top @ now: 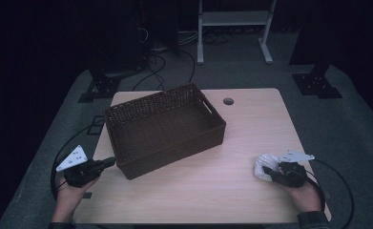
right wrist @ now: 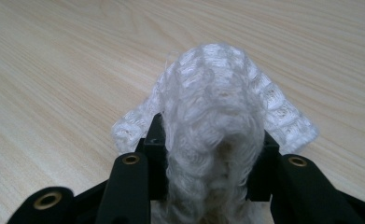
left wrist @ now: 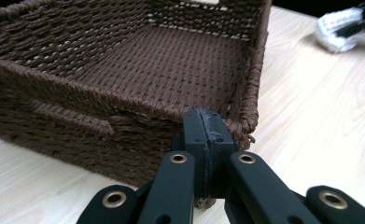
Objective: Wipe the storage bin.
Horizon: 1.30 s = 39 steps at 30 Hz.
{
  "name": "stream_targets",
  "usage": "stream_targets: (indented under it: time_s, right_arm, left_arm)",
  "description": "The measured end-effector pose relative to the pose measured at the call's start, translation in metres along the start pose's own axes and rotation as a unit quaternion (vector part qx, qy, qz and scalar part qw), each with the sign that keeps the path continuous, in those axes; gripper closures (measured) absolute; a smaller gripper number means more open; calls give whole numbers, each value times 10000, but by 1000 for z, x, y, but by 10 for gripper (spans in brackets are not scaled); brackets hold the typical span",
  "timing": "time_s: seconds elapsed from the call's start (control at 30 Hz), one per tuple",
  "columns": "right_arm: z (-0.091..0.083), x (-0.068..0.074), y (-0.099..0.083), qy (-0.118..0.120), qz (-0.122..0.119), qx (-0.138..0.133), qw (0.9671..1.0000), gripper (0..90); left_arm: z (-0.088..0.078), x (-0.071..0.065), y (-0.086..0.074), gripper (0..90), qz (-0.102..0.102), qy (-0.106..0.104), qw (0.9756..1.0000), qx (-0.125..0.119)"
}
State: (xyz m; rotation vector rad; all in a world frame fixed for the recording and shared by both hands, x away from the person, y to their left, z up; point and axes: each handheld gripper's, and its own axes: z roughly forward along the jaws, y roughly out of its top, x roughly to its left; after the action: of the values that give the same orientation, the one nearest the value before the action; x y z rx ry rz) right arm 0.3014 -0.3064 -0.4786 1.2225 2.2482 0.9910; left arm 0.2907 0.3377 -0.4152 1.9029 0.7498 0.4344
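Observation:
A dark brown woven basket [top: 170, 151] stands on the wooden table [top: 198, 191], left of centre, with nothing inside it. My left gripper [top: 108, 162] hovers by the basket's near left corner, jaws pressed together with nothing between them; in the left gripper view its tips [left wrist: 203, 125] sit just before the basket rim [left wrist: 77, 86]. Near the table's right front, my right gripper [top: 269, 171] is shut on a white knitted cloth [top: 264, 163]. That cloth [right wrist: 217, 84] bulges out between the right gripper's jaws [right wrist: 213, 140] and rests on the tabletop. It also appears far off as the white cloth [left wrist: 334, 30].
A round cable hole [top: 228, 101] lies in the table behind the basket. Beyond the table stand a white frame [top: 234, 19], black stand bases [top: 315, 83] and cables on the grey floor. Bare wood lies between basket and cloth.

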Motion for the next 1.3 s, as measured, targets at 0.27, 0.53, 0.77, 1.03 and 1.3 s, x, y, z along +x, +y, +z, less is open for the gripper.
stream_targets:
  time_s: [0.27, 0.53, 0.77, 1.03, 1.3]
  right_arm:
    - [0, 0, 0, -12, -9, 11, 10000, 607]
    - [0, 0, 0, -17, -15, 9, 10000, 607]
    - [0, 1, 0, -14, -20, 10, 10000, 608]
    - [0, 1, 0, -11, -17, 11, 10000, 608]
    - [0, 1, 0, 5, -11, 11, 10000, 608]
  left_arm:
    - [15, -12, 4, 900, 51, -348, 9993, -83]
    - [42, -30, 15, 900, 132, -611, 9980, -94]
    - [67, -45, 28, 900, 227, -739, 9970, -78]
    - [91, -55, 39, 900, 269, -946, 9951, -117]
    - [98, -58, 44, 864, 256, -1044, 9942, -101]
